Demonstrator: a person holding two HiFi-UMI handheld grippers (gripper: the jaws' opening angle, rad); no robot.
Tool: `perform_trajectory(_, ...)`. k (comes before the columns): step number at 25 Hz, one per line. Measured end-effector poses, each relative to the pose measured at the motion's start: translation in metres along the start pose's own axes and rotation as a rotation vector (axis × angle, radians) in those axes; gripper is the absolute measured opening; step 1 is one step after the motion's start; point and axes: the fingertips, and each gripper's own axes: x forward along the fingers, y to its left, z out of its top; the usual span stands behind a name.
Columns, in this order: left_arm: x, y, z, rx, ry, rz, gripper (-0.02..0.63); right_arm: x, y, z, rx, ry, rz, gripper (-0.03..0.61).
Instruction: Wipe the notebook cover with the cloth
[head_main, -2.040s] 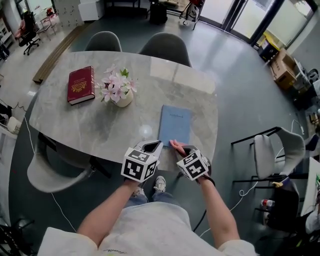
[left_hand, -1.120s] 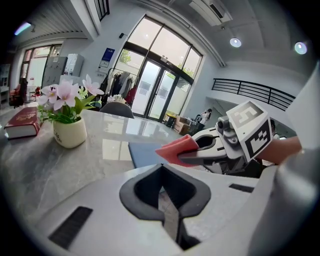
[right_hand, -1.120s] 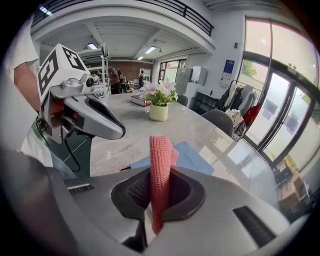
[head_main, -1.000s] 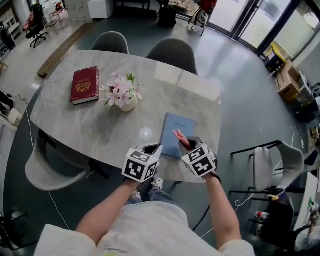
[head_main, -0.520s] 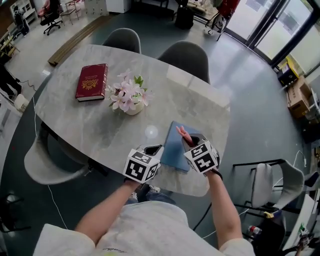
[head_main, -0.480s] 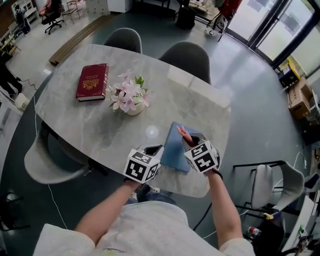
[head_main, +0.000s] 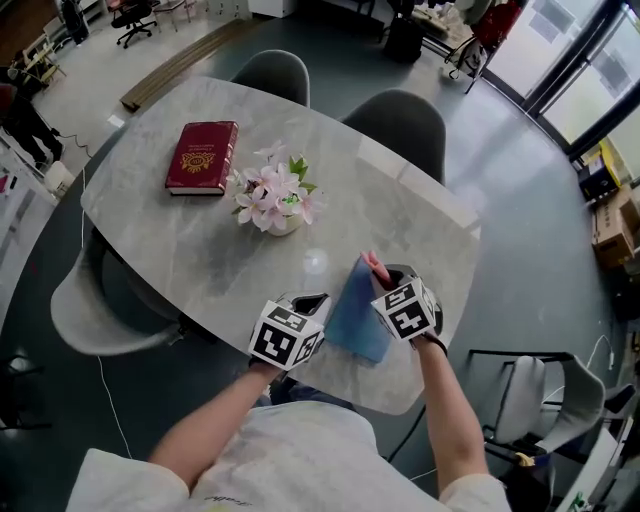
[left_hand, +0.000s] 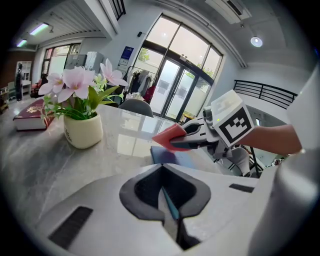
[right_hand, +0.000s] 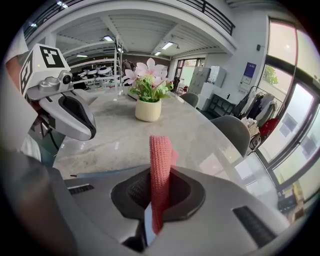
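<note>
The blue notebook (head_main: 356, 312) lies near the marble table's (head_main: 190, 245) front edge, its left side raised off the top. My left gripper (head_main: 308, 301) is shut on that left edge; a thin blue strip of notebook (left_hand: 170, 209) shows between its jaws in the left gripper view. My right gripper (head_main: 386, 281) is shut on a pink cloth (head_main: 374, 266) and hovers over the far right part of the cover. In the right gripper view the cloth (right_hand: 160, 162) stands up from the jaws. The left gripper view shows the cloth (left_hand: 170, 136) just above the notebook (left_hand: 176, 158).
A white pot of pink flowers (head_main: 276, 200) stands mid-table, and a red book (head_main: 203, 157) lies at the far left. Grey chairs (head_main: 396, 118) sit at the far side, one chair (head_main: 92, 312) at the left, another (head_main: 522, 398) at the right.
The right gripper has carried the cloth forward from the notebook's near edge up over the cover. The left gripper has closed on the notebook's left edge and tilted that side up.
</note>
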Motion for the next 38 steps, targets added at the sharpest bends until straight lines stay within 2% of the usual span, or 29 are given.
perform_trajectory(12, 0.003, 0.013, 0.003, -0.026, -0.005, 0.026, 0.003, 0.025, 0.006, -0.007, -0.019, 0.045, 0.059, 0.014)
perform_trajectory(38, -0.022, -0.006, -0.008, 0.001, -0.026, -0.016, 0.003, -0.002, 0.058, -0.016, 0.013, 0.041, 0.066, 0.014)
